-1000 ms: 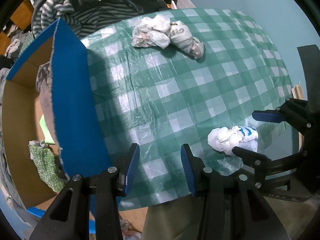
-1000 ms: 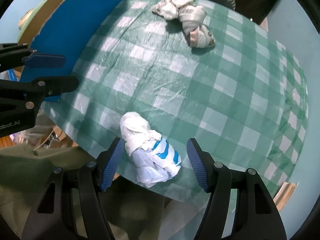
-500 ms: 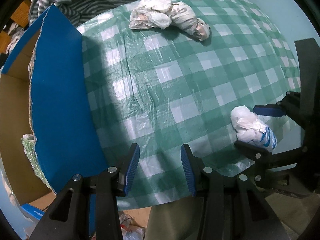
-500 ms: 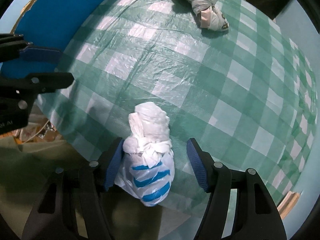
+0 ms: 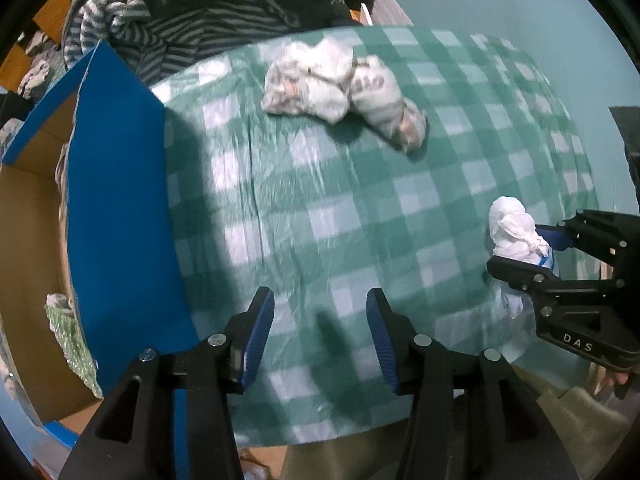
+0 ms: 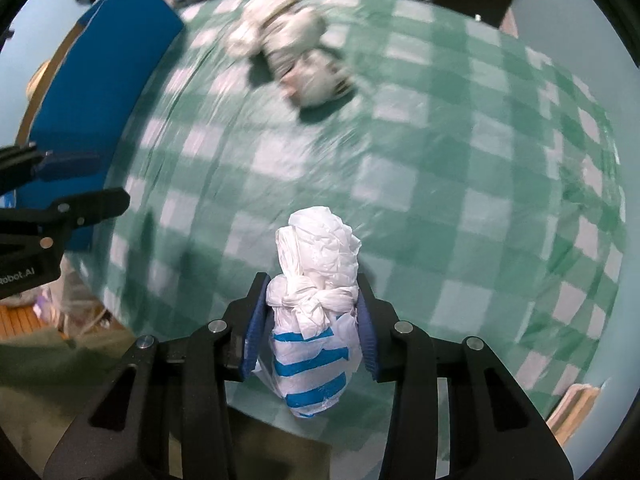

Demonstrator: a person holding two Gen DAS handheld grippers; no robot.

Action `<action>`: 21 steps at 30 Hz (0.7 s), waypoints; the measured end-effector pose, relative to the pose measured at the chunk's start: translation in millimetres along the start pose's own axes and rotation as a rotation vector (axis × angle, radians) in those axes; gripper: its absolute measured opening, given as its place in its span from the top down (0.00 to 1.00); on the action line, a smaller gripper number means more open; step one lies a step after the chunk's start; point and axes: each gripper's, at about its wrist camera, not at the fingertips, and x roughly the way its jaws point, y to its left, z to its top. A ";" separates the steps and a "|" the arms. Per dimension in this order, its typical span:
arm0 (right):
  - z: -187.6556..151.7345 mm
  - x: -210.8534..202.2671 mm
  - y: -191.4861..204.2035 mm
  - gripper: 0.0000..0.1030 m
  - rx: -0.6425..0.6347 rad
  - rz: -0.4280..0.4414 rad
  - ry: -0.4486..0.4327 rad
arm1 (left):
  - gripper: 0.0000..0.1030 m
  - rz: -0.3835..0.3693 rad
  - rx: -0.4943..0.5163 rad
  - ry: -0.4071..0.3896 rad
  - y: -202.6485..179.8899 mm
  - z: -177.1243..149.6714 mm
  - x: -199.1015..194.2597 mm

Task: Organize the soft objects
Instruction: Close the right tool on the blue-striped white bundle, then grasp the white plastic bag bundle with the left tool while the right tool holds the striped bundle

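My right gripper (image 6: 312, 312) is shut on a knotted white plastic bag with blue stripes (image 6: 316, 312) and holds it over the near edge of the green checked table (image 6: 440, 184). The same bag (image 5: 514, 236) shows at the right of the left wrist view, between the right gripper's fingers (image 5: 516, 270). My left gripper (image 5: 320, 328) is open and empty above the table's near edge. A bundle of crumpled white and grey bags (image 5: 344, 88) lies at the far side of the table; it also shows blurred in the right wrist view (image 6: 292, 52).
A cardboard box with blue flaps (image 5: 116, 208) stands open at the table's left edge, with green and grey soft items (image 5: 68, 328) inside. Striped and dark clothes (image 5: 192, 8) are heaped behind the table. A teal wall (image 5: 500, 8) is at the right.
My right gripper has closed on the striped white bag and lifted it off the table. Both grippers have shifted; the view is blurred by motion.
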 end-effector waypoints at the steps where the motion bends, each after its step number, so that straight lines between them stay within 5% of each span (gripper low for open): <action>1: 1.8 -1.7 -4.6 0.61 0.004 -0.001 -0.005 | 0.52 -0.003 -0.011 -0.004 -0.6 6.3 -0.4; 5: 11.3 -12.0 -20.4 0.61 0.014 -0.014 -0.028 | 0.40 -0.017 -0.057 -0.025 0.9 25.4 -3.1; 21: 82.4 -28.5 -58.3 0.61 0.039 -0.045 -0.081 | 0.37 -0.073 -0.329 -0.021 -7.4 105.0 17.5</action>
